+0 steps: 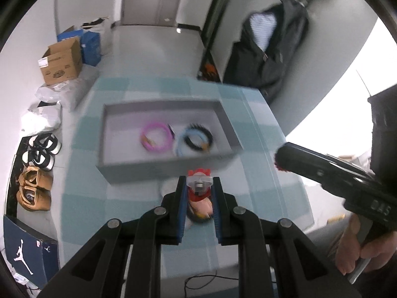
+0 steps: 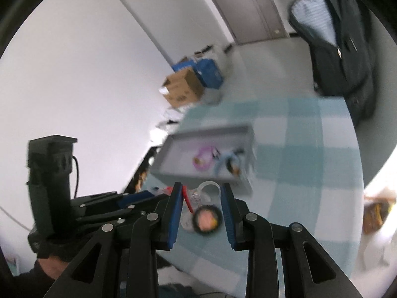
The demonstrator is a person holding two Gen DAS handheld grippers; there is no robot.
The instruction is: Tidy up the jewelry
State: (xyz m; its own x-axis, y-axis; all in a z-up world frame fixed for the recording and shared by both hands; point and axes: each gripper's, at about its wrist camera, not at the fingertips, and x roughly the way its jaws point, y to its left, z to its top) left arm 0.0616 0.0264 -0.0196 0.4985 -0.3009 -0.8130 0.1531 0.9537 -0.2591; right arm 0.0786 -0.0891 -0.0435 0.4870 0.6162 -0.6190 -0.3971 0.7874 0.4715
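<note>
A grey tray (image 1: 124, 171) lies on the checked tablecloth and holds a pink bracelet (image 1: 156, 139), a light blue bracelet (image 1: 180, 146) and a black bracelet (image 1: 198, 139). My left gripper (image 1: 198, 186) is shut on a red and clear hair clip (image 1: 198, 185) just in front of the tray's near wall. A black-rimmed pink piece (image 1: 201, 209) lies on the cloth under it. My right gripper (image 2: 201, 193) is open above that piece (image 2: 207, 219) and a clear ring (image 2: 209, 190), near the tray (image 2: 173, 173). The right gripper's body shows in the left wrist view (image 1: 335, 173).
The table (image 1: 260, 114) is round, with a teal and white checked cloth. On the floor at the left are shoes (image 1: 34, 188), a cardboard box (image 1: 62, 62), blue boxes (image 1: 91, 44) and white bags (image 1: 44, 114). A dark suit jacket (image 1: 270, 47) hangs beyond the table.
</note>
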